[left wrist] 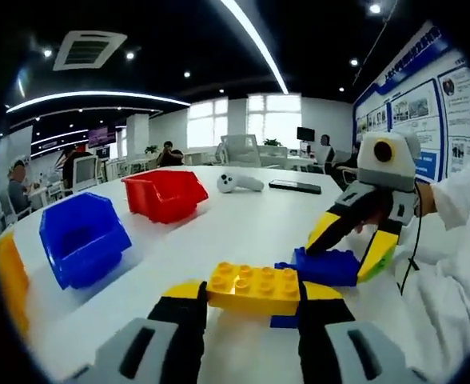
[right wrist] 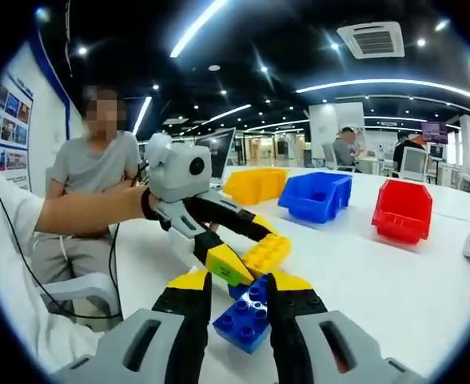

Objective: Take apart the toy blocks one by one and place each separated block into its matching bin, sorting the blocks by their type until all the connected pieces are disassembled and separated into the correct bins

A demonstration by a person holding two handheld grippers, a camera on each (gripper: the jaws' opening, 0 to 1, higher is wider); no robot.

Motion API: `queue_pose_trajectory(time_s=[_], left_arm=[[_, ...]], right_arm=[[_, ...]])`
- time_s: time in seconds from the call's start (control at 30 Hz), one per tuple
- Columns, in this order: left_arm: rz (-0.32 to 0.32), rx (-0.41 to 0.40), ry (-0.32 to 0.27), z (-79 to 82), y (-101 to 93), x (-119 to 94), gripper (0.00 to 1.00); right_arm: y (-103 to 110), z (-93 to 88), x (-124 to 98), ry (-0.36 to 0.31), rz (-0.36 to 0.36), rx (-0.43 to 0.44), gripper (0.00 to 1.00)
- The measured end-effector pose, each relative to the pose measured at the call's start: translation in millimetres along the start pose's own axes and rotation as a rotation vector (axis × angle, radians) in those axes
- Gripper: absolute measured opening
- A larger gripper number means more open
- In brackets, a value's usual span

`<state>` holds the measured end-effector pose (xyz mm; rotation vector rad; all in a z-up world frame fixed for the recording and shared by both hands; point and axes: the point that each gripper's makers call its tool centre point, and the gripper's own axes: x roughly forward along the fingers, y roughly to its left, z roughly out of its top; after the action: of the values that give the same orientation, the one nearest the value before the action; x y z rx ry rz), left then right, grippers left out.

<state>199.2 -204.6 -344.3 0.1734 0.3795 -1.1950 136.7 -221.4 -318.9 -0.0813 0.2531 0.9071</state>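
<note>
Yellow block (left wrist: 253, 288) pinched by left gripper (left wrist: 247, 308), blue block (right wrist: 247, 316) by right gripper (right wrist: 240, 300); uneven pull could fling either off the table (left wrist: 219, 232).

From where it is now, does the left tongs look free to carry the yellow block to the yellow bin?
Probably not yet: the left tongs grip the yellow block, still joined to the blue block held by the right tongs.
</note>
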Motion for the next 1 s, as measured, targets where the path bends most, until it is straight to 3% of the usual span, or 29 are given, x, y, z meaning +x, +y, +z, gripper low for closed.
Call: queue_pose_trajectory(time_s=[0.17,0.33,0.5,0.53,0.6,0.73,1.0], left_arm=[[-0.027,-0.123,-0.008,-2.8,0.4,-0.3,0.45],[-0.028,-0.141,-0.014,-2.7,-1.5,-0.6,0.45],[-0.009,-0.235,-0.057,2.2,8.5,-6.1,0.45],[0.0,-0.227,-0.063,3.1,11.0,-7.2,0.45],[0.002,-0.232,-0.065,3.5,10.5,-8.7,0.45],[0.013,-0.196,-0.067,3.4,7.1,-10.9,0.45],[0.069,-0.184,-0.141,20.6,16.2,-28.2,0.46]], right_arm=[[-3.1,-0.1,0.7,0.001,-0.011,-0.019,0.28],[-2.3,-0.5,0.7,0.007,-0.006,-0.019,0.28],[2.6,-3.9,1.7,0.009,0.002,0.004,0.28],[4.3,-9.9,1.7,0.039,0.008,0.013,0.28],[0.6,-4.9,7.6,0.015,0.002,-0.004,0.28],[-4.5,-5.0,10.9,0.033,-0.001,-0.012,0.28],[-4.1,-4.8,13.1,0.035,0.001,-0.014,0.29]])
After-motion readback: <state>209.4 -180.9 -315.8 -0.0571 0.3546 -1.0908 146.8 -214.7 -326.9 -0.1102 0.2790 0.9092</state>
